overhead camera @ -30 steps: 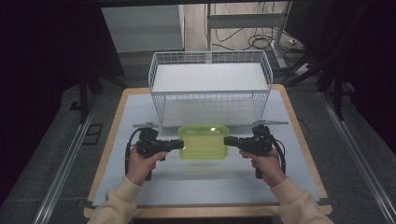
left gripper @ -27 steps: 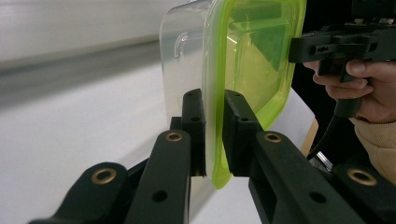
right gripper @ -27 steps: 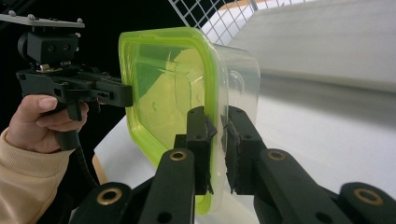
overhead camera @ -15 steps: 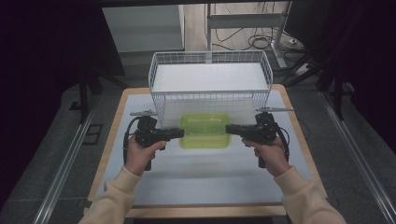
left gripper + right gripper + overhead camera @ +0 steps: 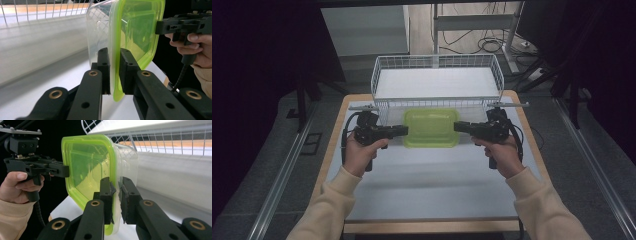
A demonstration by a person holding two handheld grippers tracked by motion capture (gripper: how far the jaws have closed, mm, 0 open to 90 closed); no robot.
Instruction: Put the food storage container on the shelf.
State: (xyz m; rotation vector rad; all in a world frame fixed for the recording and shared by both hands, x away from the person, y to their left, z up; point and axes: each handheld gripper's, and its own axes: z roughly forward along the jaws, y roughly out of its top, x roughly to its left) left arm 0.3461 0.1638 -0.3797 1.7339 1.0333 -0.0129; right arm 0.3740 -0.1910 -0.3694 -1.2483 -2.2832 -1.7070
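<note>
Clear plastic container [image 5: 431, 127] with green lid, nothing visible inside; held above the table [image 5: 427, 185], just in front of the white wire basket [image 5: 438, 80]. Basket's white floor bare. Left gripper [image 5: 403, 131] pinched on the container's left rim, right gripper [image 5: 458, 126] pinched on its right rim, container spanning between them. From the high view: lid facing up, level. From the left gripper view: pads [image 5: 103, 65] clamped either side of the lid's edge, clear tub [image 5: 98, 27] on the basket side. From the right gripper view: same grip mirrored [image 5: 116, 188], other hand [image 5: 15, 186] beyond.
</note>
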